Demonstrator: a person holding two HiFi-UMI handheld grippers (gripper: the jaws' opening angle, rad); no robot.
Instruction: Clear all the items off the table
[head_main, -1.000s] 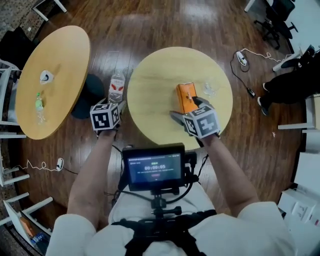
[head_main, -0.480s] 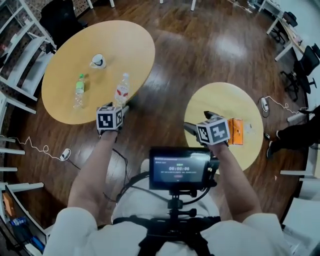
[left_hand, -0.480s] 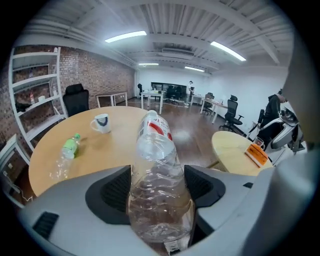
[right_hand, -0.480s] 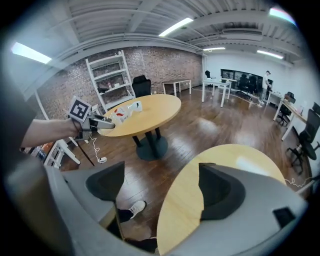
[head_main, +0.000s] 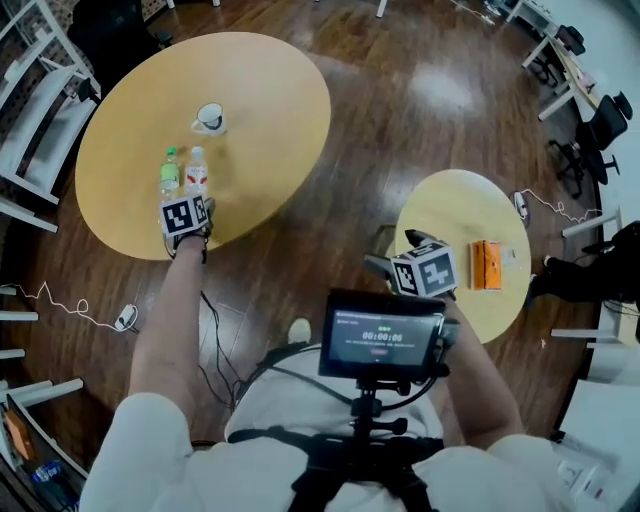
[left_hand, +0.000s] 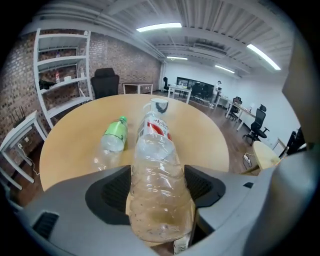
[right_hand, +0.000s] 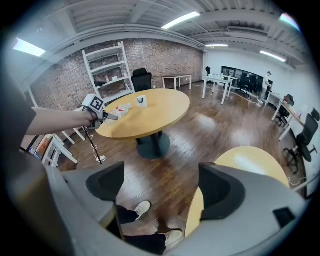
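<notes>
**Left tool pinches a clear bottle over the large counter; right tool spread and empty**

The left tool (left_hand: 157, 189) has its pads pressed on both sides of the clear bottle (left_hand: 156, 162), gripping the lower body. The left gripper view shows what the head view cannot: a crinkled, see-through bottle with a red-and-white label near the neck and a little liquid pooled at the base. It points away from the camera toward a white cup (left_hand: 159, 105). A green-capped bottle (left_hand: 113, 139) is just beside it on the left.

From the head view, the left tool (head_main: 192, 197) holds the clear bottle (head_main: 196, 172) over the large counter (head_main: 270, 90), near its edge. Whether the bottle touches the surface I cannot tell.

The right tool (right_hand: 160, 187) is spread wide with only floor and shoes (right_hand: 137, 209) between its jaws. In the head view it (head_main: 398, 252) hangs at the edge of the small counter (head_main: 450, 205), where an orange box (head_main: 486, 265) lies.
</notes>
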